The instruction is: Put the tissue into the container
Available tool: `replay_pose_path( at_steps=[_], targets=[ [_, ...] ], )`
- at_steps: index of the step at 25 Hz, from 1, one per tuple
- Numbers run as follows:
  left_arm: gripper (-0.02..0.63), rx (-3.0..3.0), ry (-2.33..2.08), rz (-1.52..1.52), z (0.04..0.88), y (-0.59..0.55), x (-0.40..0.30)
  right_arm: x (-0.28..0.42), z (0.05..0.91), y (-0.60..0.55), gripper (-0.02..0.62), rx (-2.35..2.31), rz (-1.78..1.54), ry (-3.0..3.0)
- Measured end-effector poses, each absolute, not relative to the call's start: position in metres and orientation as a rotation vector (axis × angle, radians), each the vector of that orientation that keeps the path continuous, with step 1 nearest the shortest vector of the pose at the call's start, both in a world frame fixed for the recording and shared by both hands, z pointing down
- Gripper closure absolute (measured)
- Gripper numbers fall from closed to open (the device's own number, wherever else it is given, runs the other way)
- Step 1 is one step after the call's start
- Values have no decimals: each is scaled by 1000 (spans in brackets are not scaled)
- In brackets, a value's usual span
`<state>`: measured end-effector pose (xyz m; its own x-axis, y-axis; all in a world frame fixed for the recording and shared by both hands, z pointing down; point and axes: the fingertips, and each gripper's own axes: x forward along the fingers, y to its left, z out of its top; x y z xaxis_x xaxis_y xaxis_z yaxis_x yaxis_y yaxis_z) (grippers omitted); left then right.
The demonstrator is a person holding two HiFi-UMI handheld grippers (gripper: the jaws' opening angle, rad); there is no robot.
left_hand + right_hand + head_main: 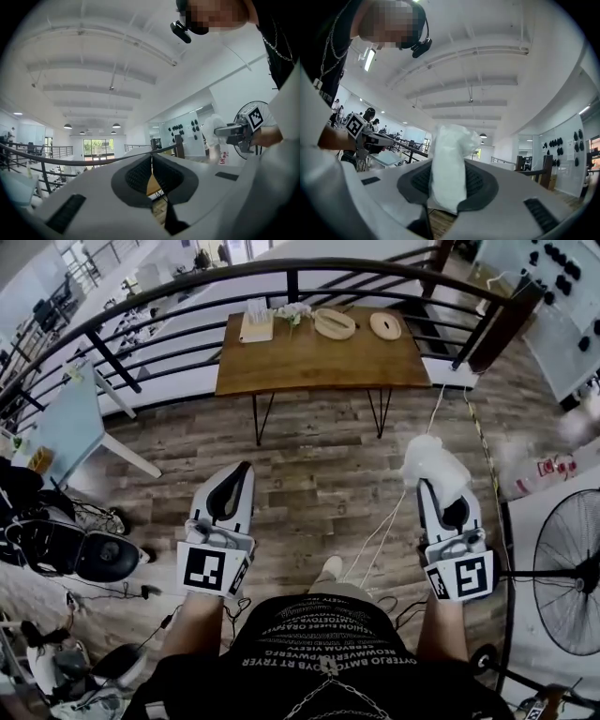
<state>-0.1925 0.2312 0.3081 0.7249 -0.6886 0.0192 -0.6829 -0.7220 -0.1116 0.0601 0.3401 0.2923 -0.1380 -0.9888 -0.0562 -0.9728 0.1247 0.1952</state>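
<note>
A crumpled white tissue (431, 463) sticks out of my right gripper (431, 487), which is shut on it and held over the wooden floor at the right. In the right gripper view the tissue (451, 143) stands up between the dark pads (477, 182). My left gripper (243, 469) hangs level with it on the left, shut and holding nothing; its tips meet in the left gripper view (151, 158). Far ahead, a wooden table (319, 362) carries two round woven containers (335, 323) (385, 325) and a tissue holder (256, 324).
A black curved railing (187, 296) runs behind the table. A standing fan (567, 582) is at the right, with white cables (384, 531) trailing over the floor. Black gear and wires (75, 549) lie at the left, beside a pale blue table (66, 427).
</note>
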Motion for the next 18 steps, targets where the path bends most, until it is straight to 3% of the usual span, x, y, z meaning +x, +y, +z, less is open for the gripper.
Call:
replay_pose_path(
  at_steps=[10, 18],
  targets=[
    [575, -2709, 1169, -157, 299, 190, -108, 151, 298, 286, 477, 1953, -266, -2334],
    [575, -2695, 1251, -202, 314, 170, -106, 168, 310, 258, 477, 1916, -218, -2377]
  ],
)
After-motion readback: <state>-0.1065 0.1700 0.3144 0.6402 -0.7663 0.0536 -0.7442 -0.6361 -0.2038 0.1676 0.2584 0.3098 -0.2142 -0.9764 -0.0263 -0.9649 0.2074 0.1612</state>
